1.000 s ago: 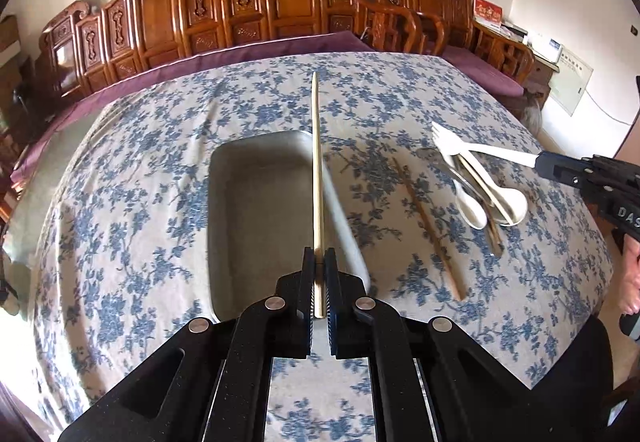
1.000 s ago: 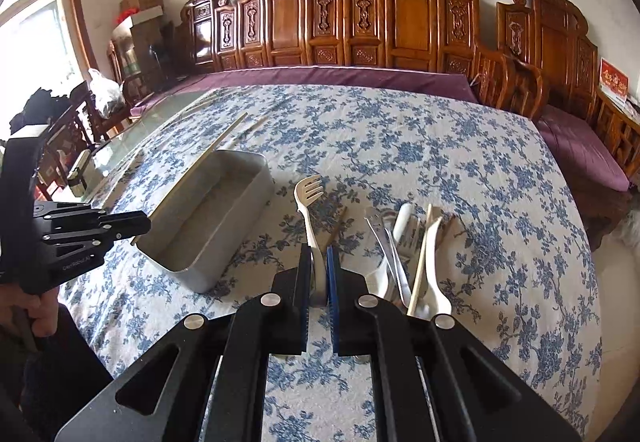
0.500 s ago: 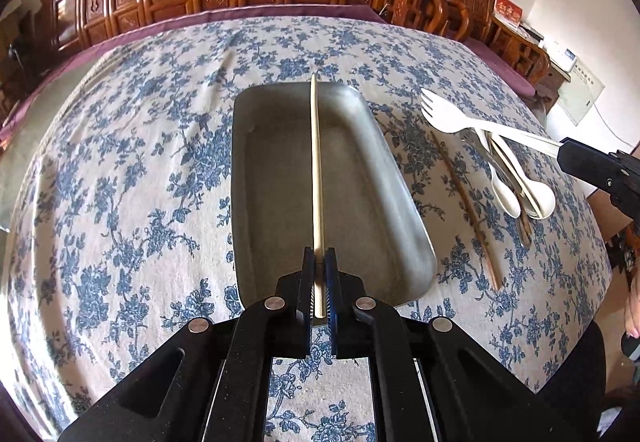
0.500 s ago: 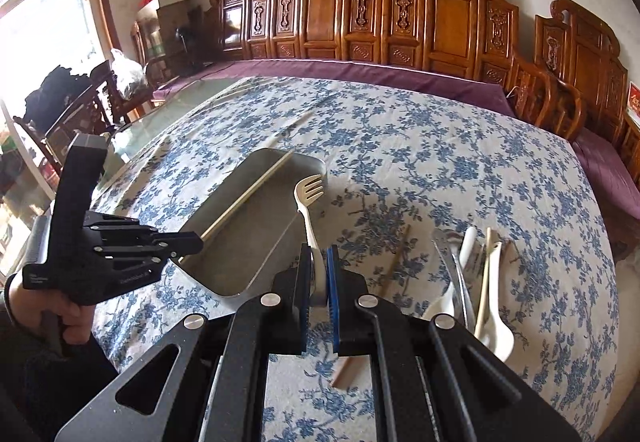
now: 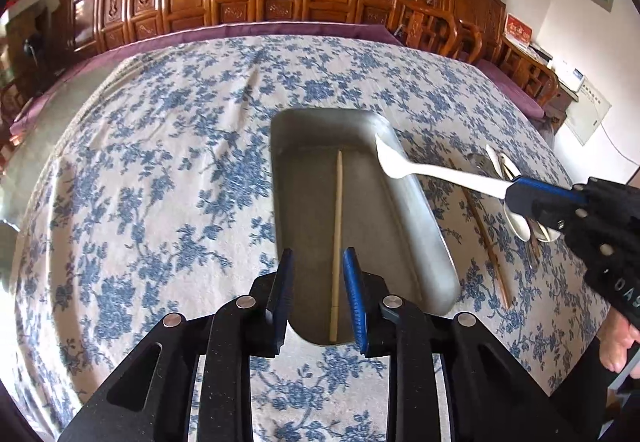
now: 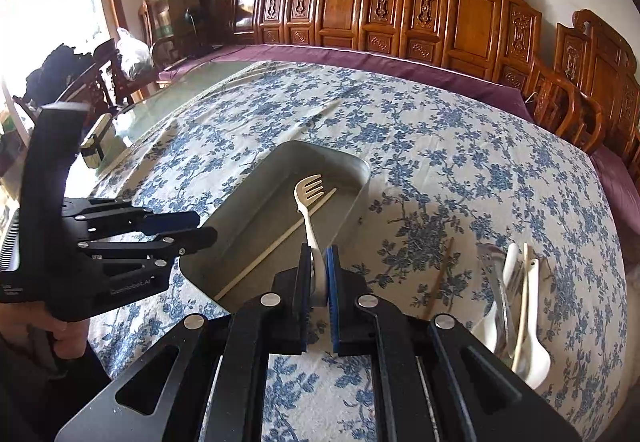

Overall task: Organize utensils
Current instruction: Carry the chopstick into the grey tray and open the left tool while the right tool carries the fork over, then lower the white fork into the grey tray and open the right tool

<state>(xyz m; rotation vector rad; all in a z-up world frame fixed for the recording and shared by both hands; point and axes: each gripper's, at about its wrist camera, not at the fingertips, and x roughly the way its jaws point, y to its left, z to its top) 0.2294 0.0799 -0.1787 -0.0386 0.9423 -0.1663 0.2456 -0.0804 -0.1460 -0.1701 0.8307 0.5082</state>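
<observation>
A grey metal tray [image 5: 430,217] sits on the floral tablecloth. A pale chopstick [image 5: 337,238] lies lengthwise on the tray's floor. My left gripper [image 5: 318,298] hovers over its near end; the jaws are opening and the pads no longer touch the chopstick. My right gripper [image 6: 319,274] is shut on the handle of a white fork [image 6: 308,201], whose tines hang over the tray [image 6: 352,201] beside the chopstick [image 6: 276,242]. From the left wrist view, the fork [image 5: 420,169] reaches in from the right gripper [image 5: 514,195] above the tray's right rim.
A heap of white spoons and metal utensils [image 6: 516,306] lies right of the tray, with a brown chopstick [image 6: 442,270] between them. Carved wooden chairs [image 6: 400,9] line the far side of the table. A person's hand [image 6: 60,334] holds the left gripper [image 6: 204,228].
The left gripper let go of the pale chopstick, which now lies in the tray. The right gripper carried the fork leftward until its tines came over the tray.
</observation>
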